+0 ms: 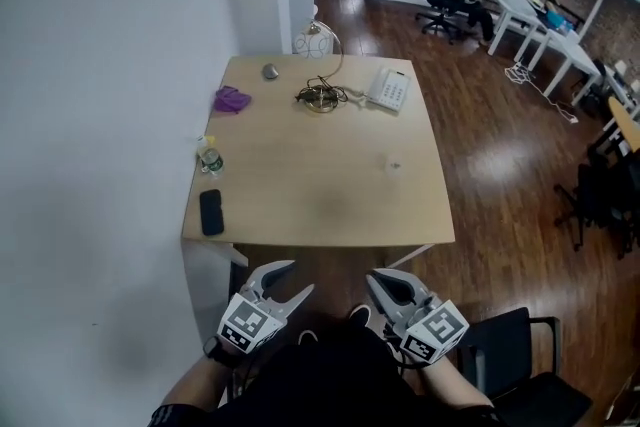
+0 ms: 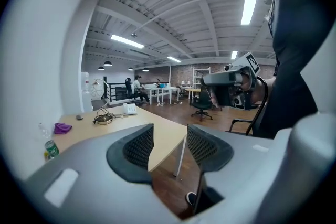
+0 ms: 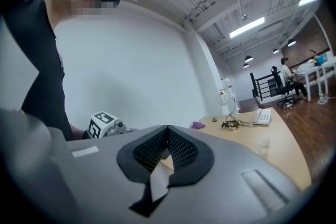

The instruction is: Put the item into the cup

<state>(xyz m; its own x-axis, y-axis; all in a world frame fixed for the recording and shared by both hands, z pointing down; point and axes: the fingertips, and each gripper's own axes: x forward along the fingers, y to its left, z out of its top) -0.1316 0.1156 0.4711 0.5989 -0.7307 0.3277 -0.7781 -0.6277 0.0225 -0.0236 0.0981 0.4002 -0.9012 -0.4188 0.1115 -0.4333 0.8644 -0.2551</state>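
You are holding both grippers low in front of your torso, side by side and near each other, elbows tucked back, marker cubes facing up toward your head. Your left gripper (image 1: 297, 276) is pointing forward and slightly inward, its jaws standing wide apart with nothing between them. Your right gripper (image 1: 375, 280) is angling forward and in toward the left one, its jaws resting together, tips touching, empty. Your left forearm (image 1: 188, 387) is reaching in from the lower left.
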